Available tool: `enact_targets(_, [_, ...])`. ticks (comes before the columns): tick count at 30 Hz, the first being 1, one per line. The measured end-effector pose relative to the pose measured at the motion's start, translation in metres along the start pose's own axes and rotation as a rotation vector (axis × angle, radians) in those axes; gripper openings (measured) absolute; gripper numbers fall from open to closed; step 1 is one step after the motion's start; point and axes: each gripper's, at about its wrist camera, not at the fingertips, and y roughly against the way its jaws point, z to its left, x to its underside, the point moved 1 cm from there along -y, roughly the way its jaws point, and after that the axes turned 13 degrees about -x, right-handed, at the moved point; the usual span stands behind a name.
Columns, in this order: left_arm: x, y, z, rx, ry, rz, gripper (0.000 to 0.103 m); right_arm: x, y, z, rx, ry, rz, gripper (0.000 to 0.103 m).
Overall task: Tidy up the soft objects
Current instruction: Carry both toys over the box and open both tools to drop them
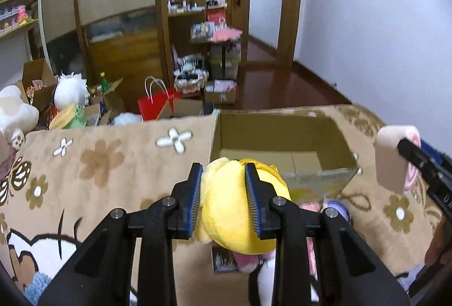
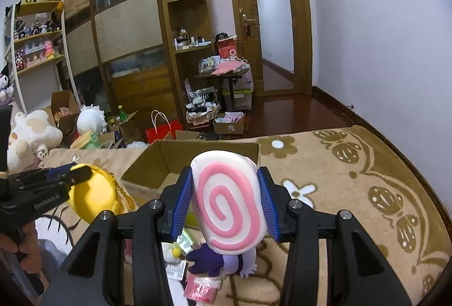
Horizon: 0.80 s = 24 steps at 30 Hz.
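Observation:
My left gripper is shut on a yellow plush toy and holds it above the bed, just in front of an open, empty cardboard box. My right gripper is shut on a white soft roll with a pink swirl, held near the box's near edge. The roll shows at the right of the left wrist view. The yellow plush and left gripper show at the left of the right wrist view.
A tan flower-patterned blanket covers the bed. A purple plush, a pink packet and small items lie below my grippers. Plush toys, boxes and a red bag crowd the floor beyond.

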Motion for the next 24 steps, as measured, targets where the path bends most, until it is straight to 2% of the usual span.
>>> enact_targets(9, [-0.039,-0.001,-0.010,-0.018,-0.014,-0.130,0.029,-0.015,-0.021,-0.009,0.008,0.000,-0.022,0.048])
enact_targets(18, [-0.061,-0.031,-0.023,-0.014,-0.029,-0.160,0.029,-0.021,-0.047,-0.007,0.027,0.023,-0.025,0.048])
enact_targets(24, [-0.059,-0.046,-0.030,0.008,-0.032,-0.139,0.030,-0.024,-0.062,-0.003,0.031,0.040,-0.024,0.048])
